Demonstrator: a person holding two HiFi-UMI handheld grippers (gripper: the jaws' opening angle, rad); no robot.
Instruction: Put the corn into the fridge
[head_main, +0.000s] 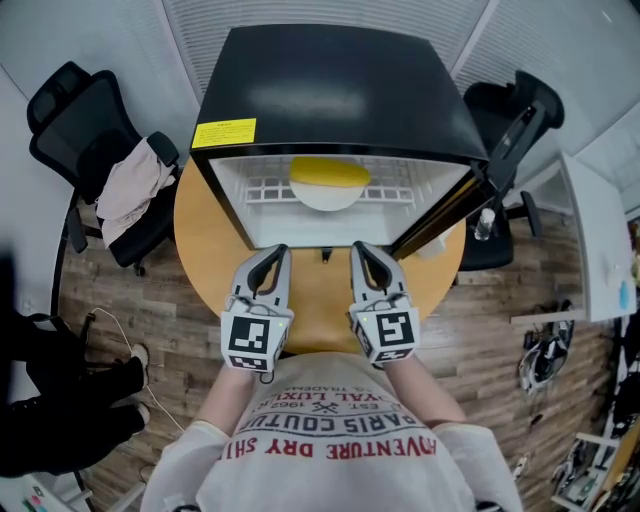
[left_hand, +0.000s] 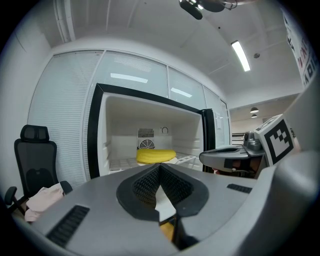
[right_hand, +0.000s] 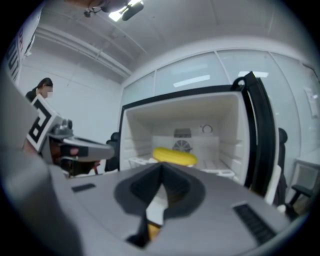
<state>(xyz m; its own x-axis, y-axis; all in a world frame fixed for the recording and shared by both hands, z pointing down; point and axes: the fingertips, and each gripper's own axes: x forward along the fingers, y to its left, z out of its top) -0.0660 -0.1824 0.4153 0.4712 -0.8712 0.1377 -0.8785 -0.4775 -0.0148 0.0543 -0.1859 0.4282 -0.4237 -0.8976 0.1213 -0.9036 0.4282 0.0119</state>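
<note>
The black fridge (head_main: 330, 80) stands open on the round wooden table (head_main: 320, 295). The left gripper (head_main: 276, 252) and right gripper (head_main: 361, 248) hover side by side just before its opening, each with its jaws closed tip to tip on nothing. The corn (head_main: 329, 172) lies beyond both, deep inside on a white plate (head_main: 328, 198) on the wire shelf (head_main: 265, 188), touching neither gripper. In both gripper views the gripper's own body hides the shelf's front, and the cob's kernels are too small to make out.
</note>
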